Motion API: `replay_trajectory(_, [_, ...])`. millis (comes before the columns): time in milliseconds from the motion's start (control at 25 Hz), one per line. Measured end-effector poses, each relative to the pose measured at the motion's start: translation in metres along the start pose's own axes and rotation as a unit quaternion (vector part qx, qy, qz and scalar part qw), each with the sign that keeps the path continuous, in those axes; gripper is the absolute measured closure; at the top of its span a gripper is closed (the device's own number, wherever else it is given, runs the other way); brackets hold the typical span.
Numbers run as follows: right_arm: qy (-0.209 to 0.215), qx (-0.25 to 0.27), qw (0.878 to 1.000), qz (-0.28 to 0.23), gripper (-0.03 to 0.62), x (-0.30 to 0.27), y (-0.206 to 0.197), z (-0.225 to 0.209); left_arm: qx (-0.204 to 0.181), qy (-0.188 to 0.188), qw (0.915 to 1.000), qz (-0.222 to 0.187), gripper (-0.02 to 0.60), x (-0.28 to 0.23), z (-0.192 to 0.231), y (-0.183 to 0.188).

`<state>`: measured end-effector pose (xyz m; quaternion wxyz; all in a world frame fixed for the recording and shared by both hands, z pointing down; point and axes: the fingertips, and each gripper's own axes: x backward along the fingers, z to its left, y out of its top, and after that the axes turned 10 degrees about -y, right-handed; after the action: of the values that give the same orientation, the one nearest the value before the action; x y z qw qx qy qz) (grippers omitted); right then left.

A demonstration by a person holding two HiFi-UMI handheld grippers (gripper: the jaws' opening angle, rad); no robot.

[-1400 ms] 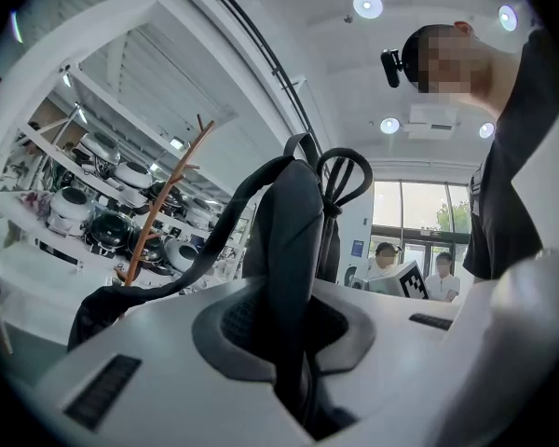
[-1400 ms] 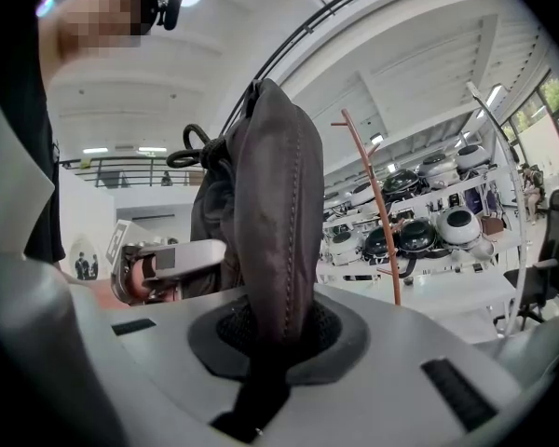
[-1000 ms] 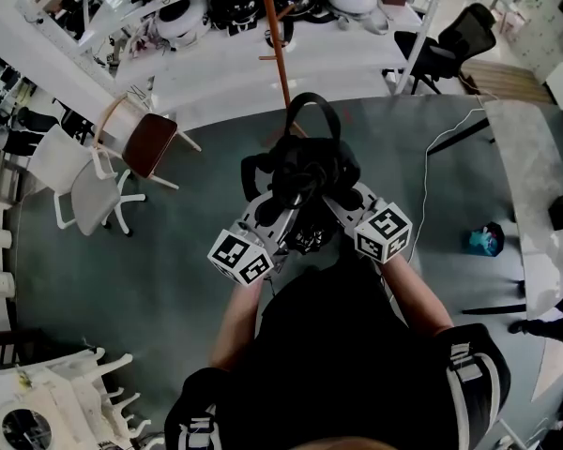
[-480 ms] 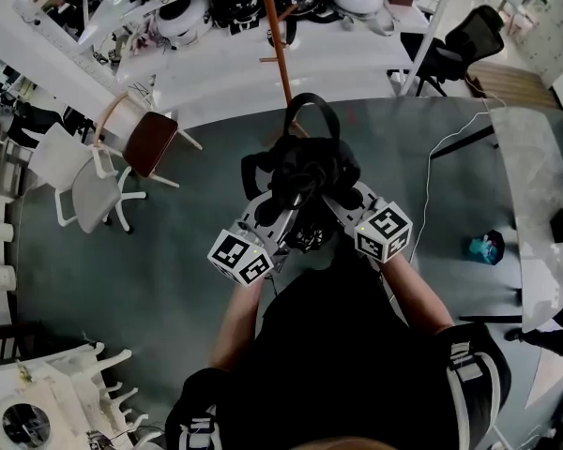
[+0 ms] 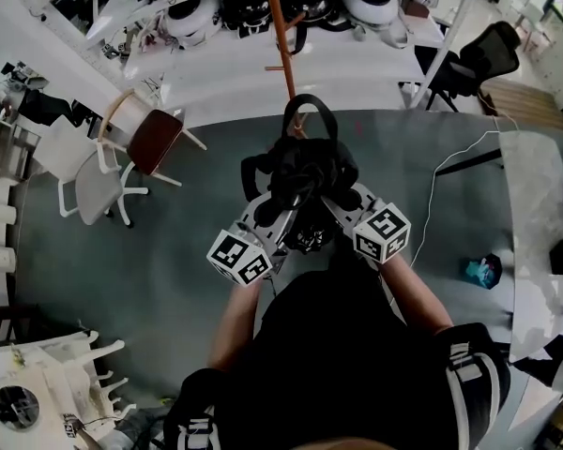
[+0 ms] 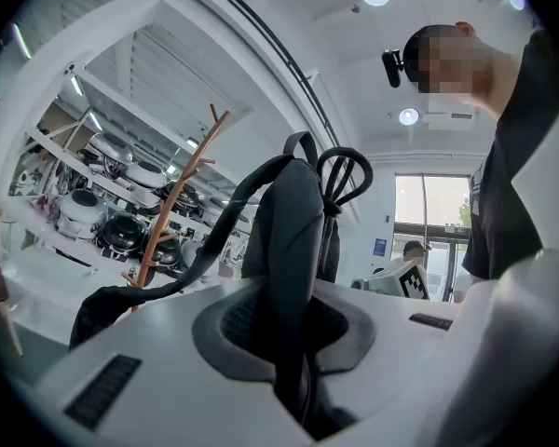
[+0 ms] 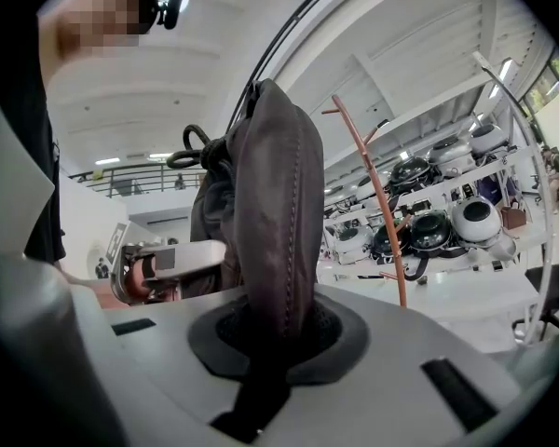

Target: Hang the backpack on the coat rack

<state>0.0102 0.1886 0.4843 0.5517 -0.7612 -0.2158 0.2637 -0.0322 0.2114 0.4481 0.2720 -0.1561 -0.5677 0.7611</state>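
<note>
Left gripper (image 5: 276, 202) and right gripper (image 5: 335, 198) are both clamped on the backpack (image 5: 302, 169). The coat rack (image 5: 281, 36) stands upright dead ahead, beyond the backpack's top loop (image 5: 311, 104), so neither gripper's nearer.

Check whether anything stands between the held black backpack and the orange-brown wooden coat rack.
Nothing visible does. The black backpack, clamped in the left tool and right tool, faces the orange-brown wooden coat rack straight ahead, with only grey floor between. The brown-seated chair stands off to the left, clear of the path.
</note>
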Motion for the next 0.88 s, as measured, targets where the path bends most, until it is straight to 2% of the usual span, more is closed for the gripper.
replay_trajectory(600, [0.068, 0.011, 0.997, 0.019, 0.542, -0.030, 0.056, -0.103, -0.004, 0.065, 0.9974, -0.029, 0.528, -0.103, 0.051, 0.031])
replay_trajectory(880, [0.090, 0.015, 0.995, 0.028, 0.542, -0.038, 0.064, -0.153, -0.003, 0.087, 0.9956, -0.036, 0.528, -0.149, 0.069, 0.028])
